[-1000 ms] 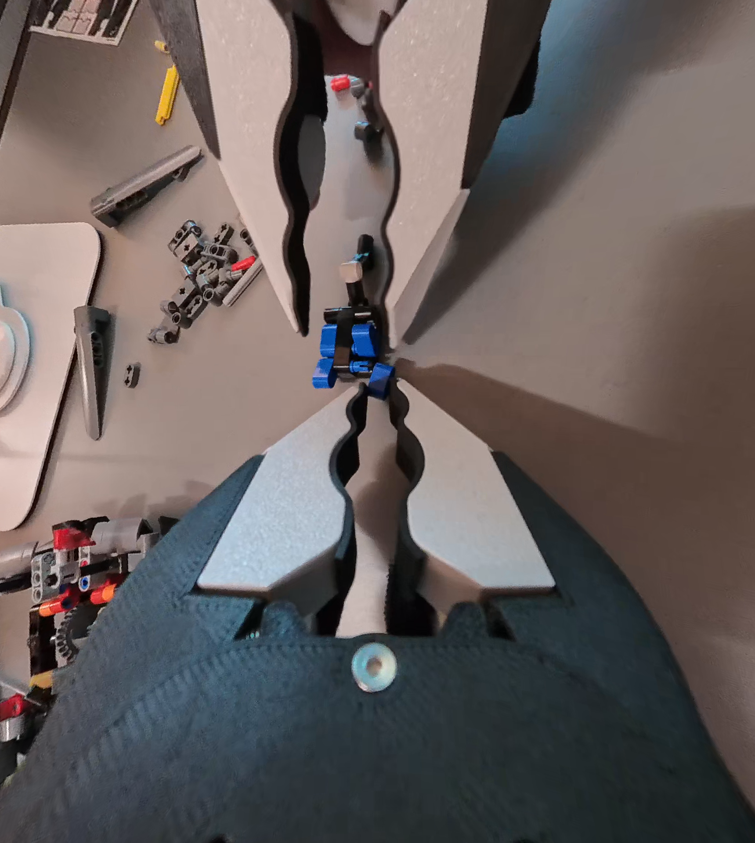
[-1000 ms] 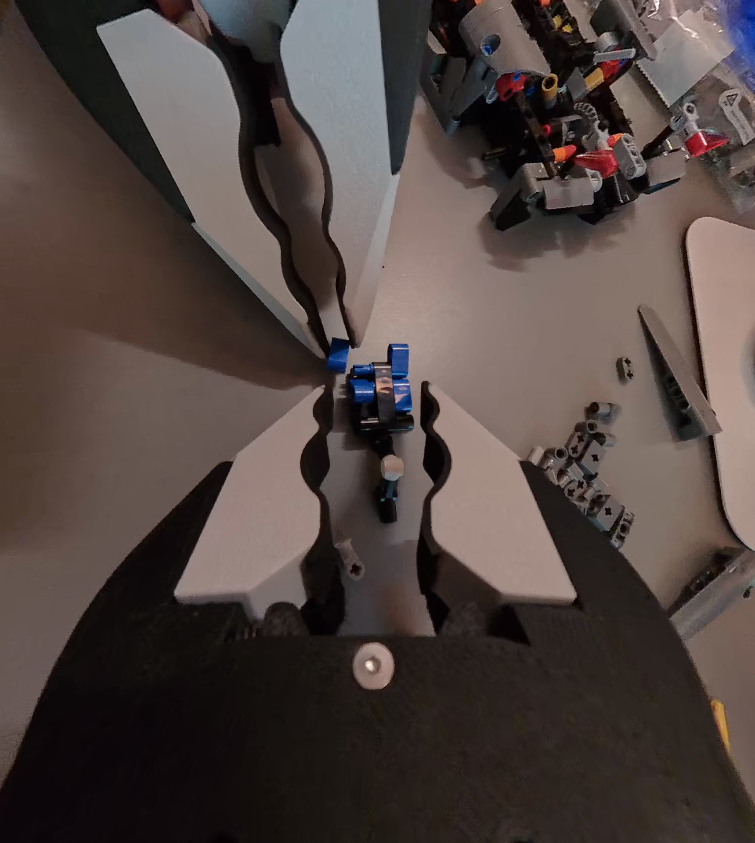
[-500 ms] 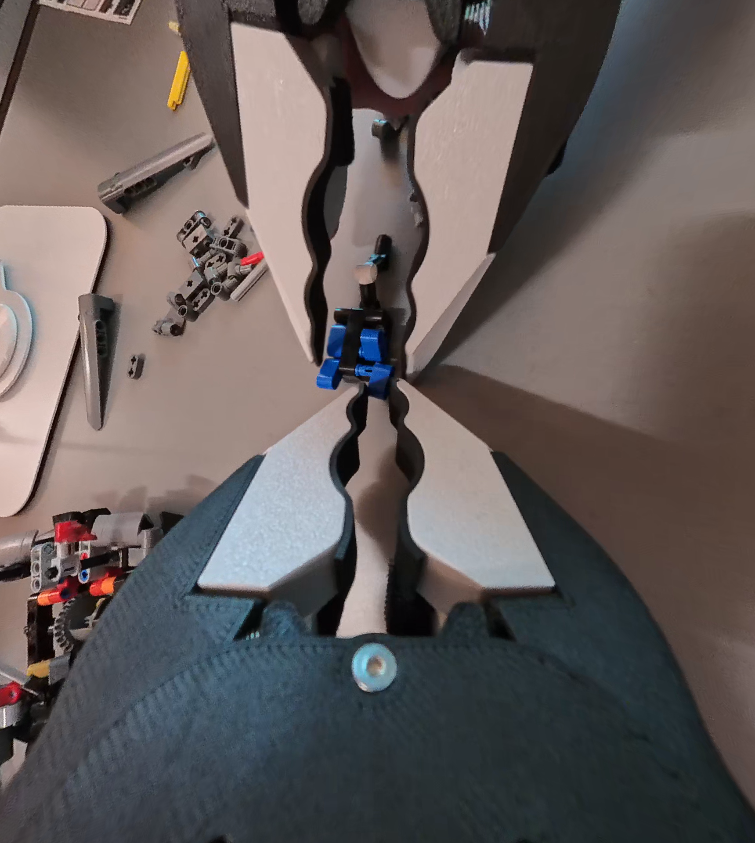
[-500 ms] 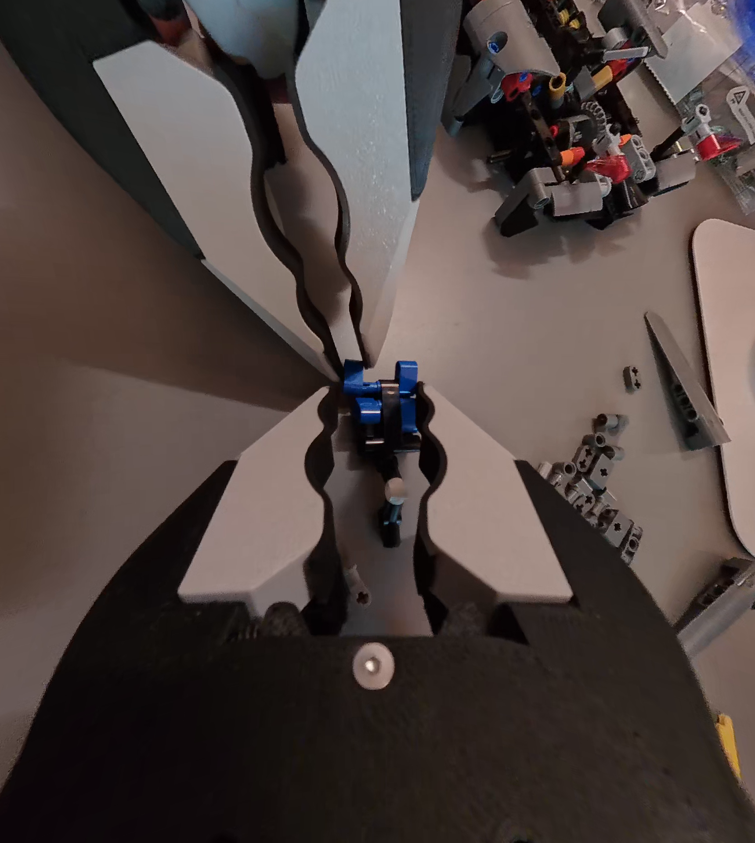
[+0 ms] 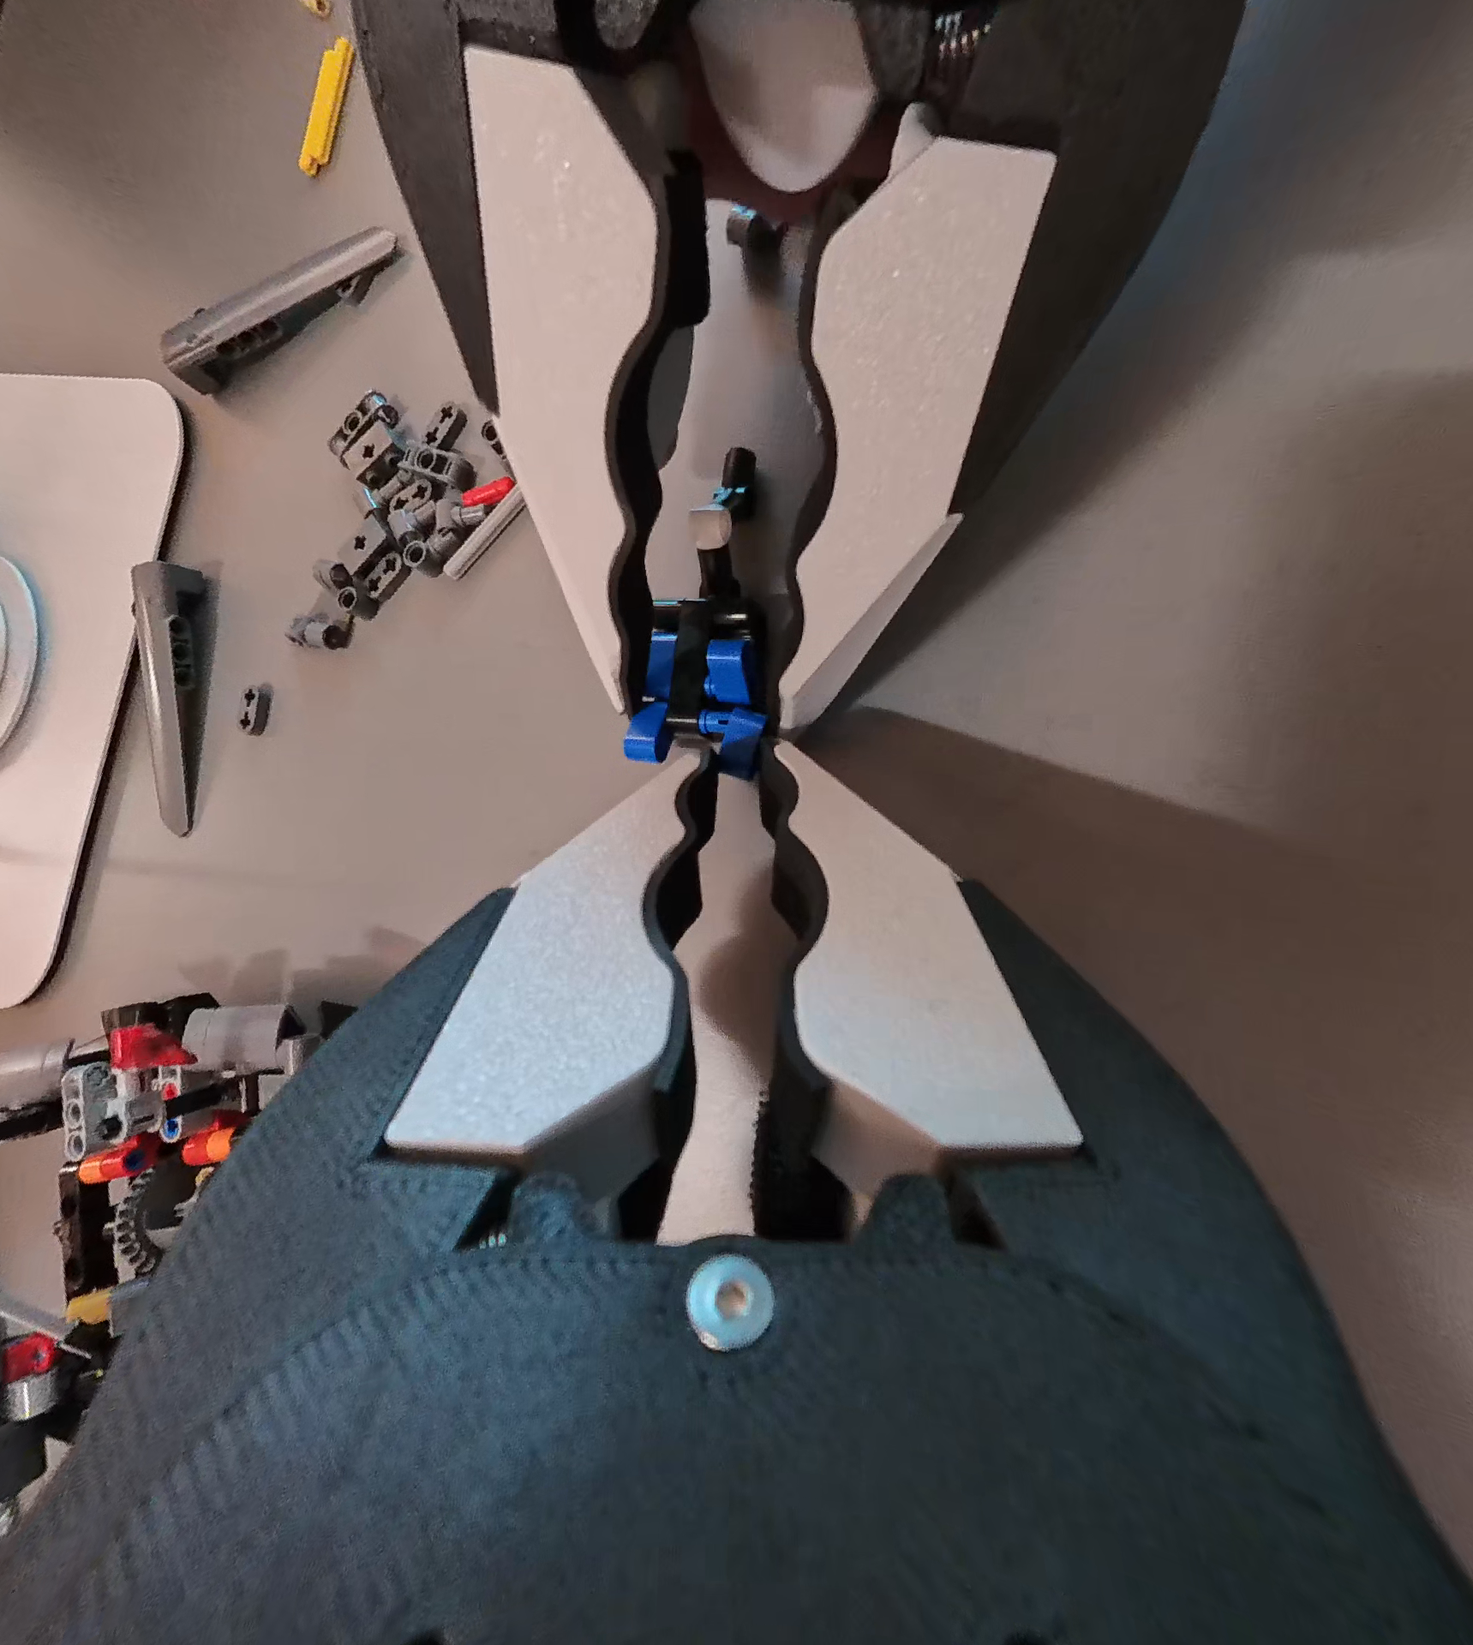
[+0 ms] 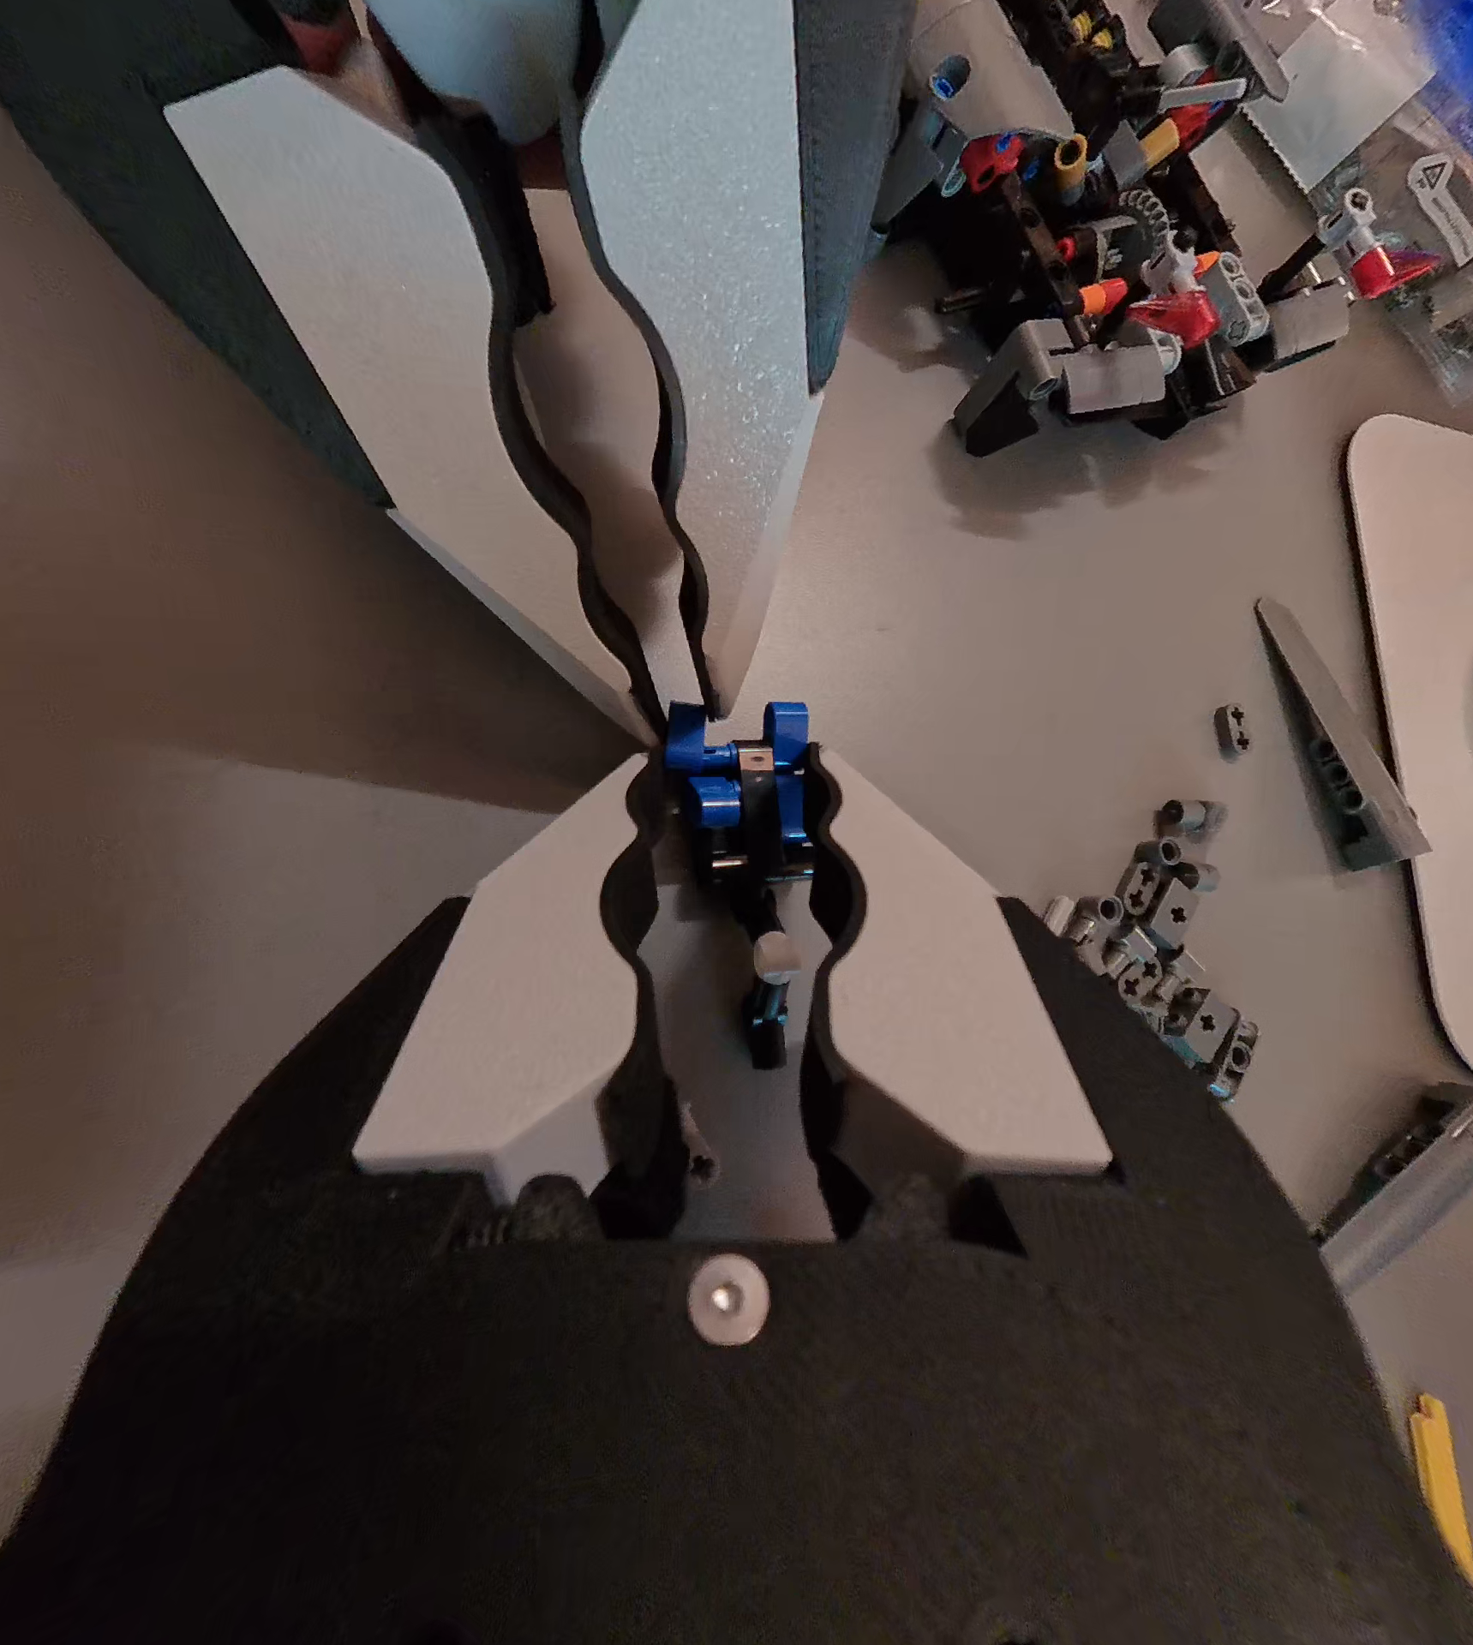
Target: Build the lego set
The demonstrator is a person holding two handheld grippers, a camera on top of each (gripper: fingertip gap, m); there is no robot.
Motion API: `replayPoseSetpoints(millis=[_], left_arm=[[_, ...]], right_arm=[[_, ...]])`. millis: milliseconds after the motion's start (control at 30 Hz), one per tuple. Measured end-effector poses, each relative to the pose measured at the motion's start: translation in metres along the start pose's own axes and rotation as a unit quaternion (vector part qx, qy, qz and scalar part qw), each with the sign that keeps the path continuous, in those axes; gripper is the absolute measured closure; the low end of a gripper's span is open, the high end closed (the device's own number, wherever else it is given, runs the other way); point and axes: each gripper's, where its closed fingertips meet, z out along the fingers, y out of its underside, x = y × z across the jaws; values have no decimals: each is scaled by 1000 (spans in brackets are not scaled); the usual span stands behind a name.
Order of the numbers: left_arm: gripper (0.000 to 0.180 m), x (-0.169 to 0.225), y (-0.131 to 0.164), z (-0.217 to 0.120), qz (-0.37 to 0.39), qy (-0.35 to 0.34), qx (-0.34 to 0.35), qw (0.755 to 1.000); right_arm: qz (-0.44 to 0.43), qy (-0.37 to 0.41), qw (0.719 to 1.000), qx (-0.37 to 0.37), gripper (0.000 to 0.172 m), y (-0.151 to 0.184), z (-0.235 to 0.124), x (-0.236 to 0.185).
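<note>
Because both grippers met tip to tip over the bare middle of the grey worktop (image 6: 1026, 579), the small blue and black brick assembly (image 6: 737, 792) was shared: right gripper (image 6: 728, 801) clamped its body w/ both pads, left gripper (image 5: 737, 770) pinched one blue end tab, prob. to steady it. Half-built model (image 6: 1142, 294), white board (image 6: 1462, 757) & loose grey connectors (image 6: 1169, 961) lay twd the worktop's edge.
</note>
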Motion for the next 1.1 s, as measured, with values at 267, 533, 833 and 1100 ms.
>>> replayPoseSetpoints(millis=[267, 533, 833, 1100], left_arm=[[174, -1, -1, -1, -9, -2, -23, 1000], [174, -2, -1, -1, -5, 7, -42, 999], [171, -7, 2, -7, -3, -43, -9, 999], [168, -4, 9, -10, -17, -37, 2, 999]], right_arm=[[-3, -5, 1000, 1, 148, 0, 0, 0], [-17, 2, 1000, -1, 150, 0, 0, 1], [-18, 10, 1000, -2, 135, 0, -3, 2], [12, 3, 1000, 9, 142, 8, -22, 11]])
